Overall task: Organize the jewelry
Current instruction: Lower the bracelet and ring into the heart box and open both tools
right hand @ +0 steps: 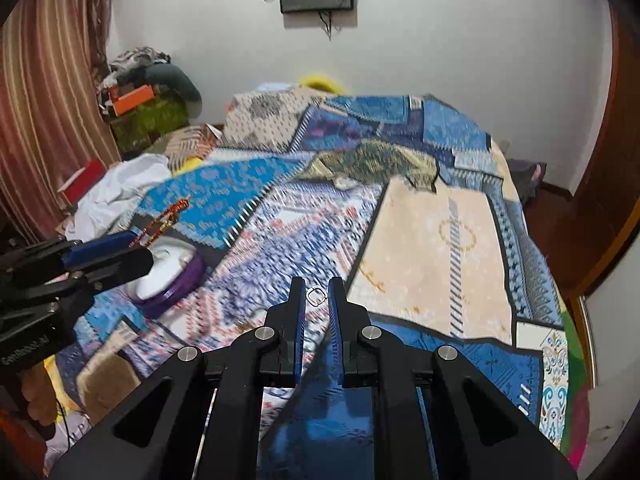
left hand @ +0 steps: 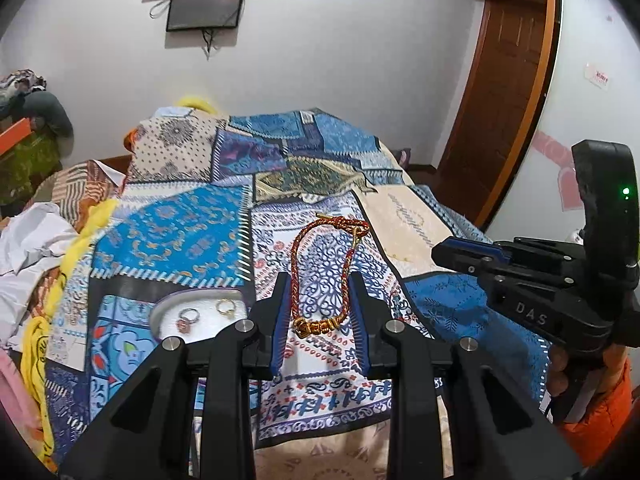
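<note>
Between left hand-held gripper (left hand: 320,300) fingers, braided bracelet (left hand: 326,272)

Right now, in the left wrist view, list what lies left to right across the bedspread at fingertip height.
Yellow cloth → white tray → silver ring with pink stone → gold ring → left gripper framing the red-gold braided bracelet → right gripper.

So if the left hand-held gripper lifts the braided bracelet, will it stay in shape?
Probably not: the braided bracelet is woven cord lying in a loose loop, so it should sag. Its gold clasp looks heavier, likely hanging lowest.
</note>
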The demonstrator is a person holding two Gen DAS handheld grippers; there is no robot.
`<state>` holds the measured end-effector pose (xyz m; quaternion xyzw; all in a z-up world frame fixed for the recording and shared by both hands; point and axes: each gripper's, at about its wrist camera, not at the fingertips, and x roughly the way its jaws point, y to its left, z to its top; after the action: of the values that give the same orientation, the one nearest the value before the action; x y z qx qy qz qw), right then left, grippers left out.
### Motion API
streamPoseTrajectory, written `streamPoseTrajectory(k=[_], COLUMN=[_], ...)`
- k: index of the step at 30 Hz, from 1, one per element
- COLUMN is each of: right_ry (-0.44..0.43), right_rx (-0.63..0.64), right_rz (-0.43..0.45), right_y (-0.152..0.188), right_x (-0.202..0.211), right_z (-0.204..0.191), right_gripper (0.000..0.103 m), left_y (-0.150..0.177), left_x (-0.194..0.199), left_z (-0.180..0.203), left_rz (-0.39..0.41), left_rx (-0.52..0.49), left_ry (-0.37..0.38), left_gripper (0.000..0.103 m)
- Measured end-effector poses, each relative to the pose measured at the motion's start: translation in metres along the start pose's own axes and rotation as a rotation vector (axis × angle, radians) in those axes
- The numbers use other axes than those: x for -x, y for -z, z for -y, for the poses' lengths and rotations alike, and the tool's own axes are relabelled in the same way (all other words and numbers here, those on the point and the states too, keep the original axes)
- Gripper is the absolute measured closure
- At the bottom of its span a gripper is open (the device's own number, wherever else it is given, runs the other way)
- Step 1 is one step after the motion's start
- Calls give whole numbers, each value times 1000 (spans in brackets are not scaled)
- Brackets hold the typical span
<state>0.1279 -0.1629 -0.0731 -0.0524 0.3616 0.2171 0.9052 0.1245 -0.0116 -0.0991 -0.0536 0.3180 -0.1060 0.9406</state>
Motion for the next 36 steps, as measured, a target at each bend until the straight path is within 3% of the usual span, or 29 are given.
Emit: streamPoseTrajectory(k=[21,36], right_ry=[-116,-166], right_rx=[96,133], right_rz=[92,28], right_y=[-33,-31], right_x=[5,-31], right_z=[-74,-99], right_gripper=[93,93], left_y=[1,24], left_x=[43,-9], left_z=[-60,-83], left_rz=[78,-49], left_rx=[75,114], left_ry=[-108,-79], left_gripper=[76,76])
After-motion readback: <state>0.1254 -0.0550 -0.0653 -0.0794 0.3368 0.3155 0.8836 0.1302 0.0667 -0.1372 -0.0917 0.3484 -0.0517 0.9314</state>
